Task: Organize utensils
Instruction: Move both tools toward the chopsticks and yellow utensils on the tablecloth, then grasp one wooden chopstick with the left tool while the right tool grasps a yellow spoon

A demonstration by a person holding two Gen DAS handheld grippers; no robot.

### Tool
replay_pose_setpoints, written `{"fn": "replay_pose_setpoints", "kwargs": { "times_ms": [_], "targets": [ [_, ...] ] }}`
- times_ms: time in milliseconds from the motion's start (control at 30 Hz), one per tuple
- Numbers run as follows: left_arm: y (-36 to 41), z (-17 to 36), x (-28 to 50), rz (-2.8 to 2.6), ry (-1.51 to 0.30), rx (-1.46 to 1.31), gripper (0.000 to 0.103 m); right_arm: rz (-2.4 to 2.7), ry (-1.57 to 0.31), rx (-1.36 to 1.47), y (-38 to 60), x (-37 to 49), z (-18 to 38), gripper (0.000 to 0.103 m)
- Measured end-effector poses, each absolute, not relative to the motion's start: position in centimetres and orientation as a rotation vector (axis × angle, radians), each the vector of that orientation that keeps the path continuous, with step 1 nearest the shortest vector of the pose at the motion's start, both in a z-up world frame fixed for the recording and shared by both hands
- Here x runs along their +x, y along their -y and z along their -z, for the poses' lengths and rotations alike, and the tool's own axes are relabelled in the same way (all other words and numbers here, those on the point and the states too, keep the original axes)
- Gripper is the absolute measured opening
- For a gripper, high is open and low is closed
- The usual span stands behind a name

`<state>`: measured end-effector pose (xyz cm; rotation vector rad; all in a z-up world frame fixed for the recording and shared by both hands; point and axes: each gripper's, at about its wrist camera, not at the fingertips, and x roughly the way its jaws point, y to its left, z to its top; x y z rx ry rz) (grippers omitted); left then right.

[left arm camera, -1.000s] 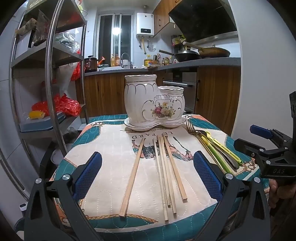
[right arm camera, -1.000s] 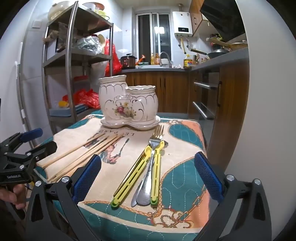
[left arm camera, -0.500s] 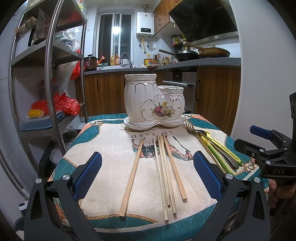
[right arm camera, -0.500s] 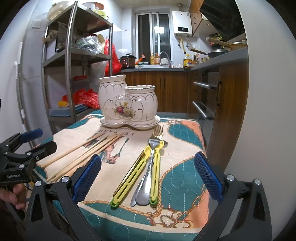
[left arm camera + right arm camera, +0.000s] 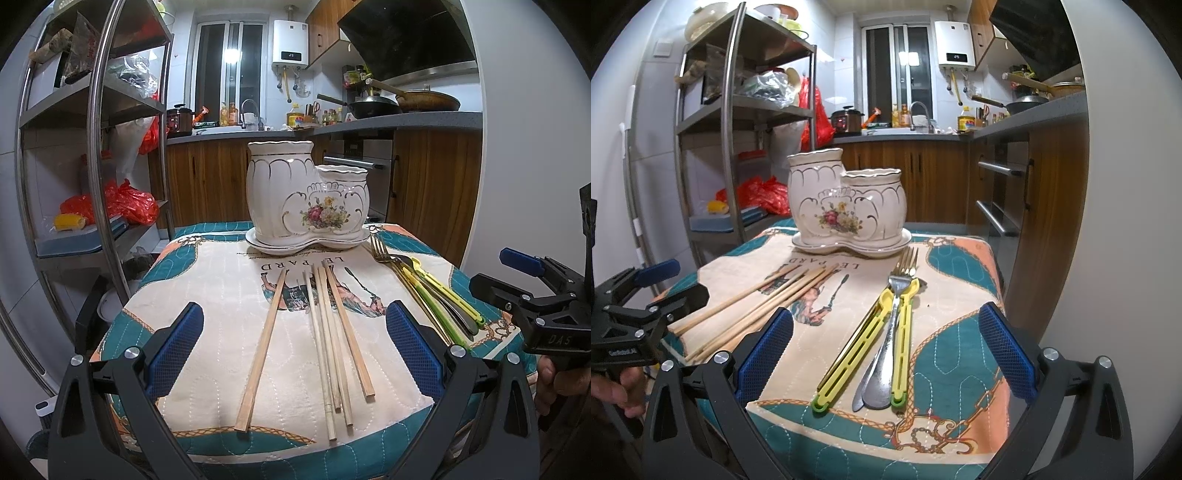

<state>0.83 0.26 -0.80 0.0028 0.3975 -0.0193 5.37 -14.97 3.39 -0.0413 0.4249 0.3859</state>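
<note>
Tongs, left [image 5: 294, 349] and right [image 5: 886, 352], gape wide, empty.

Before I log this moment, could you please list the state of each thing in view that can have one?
Ceramic utensil holder: upright on its saucer, nothing sticking out.
Chopsticks: lying flat, one apart.
Fork: flat, tines toward the holder.
Yellow-handled utensils: flat, side by side.
Spoon: flat between them.
Left gripper: open, empty.
Right gripper: open, empty.
</note>
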Motion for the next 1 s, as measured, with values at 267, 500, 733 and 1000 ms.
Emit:
{"fn": "replay_pose_setpoints", "kwargs": {
  "times_ms": [267,500,733,1000],
  "targets": [
    [-0.3,0.8,0.8,0.020,-0.399,0.000,0.098,-0.386,-0.426,-0.042,15.0,5.4,-3.4,0.099],
    [-0.3,0.8,0.8,0.020,-0.399,-0.001,0.098,-0.385,-0.426,-0.038,15.0,5.4,-3.4,0.099],
    [-0.7,0.9,1.1,0.015,-0.413,-0.023,0.098,-0.380,-0.458,0.008,15.3,6.1,-2.6,0.099],
    [-2.8,1.4,3.0,-0.012,-0.519,-0.068,0.097,-0.432,-0.492,0.056,15.8,6.6,-2.9,0.099]
  ]
}}
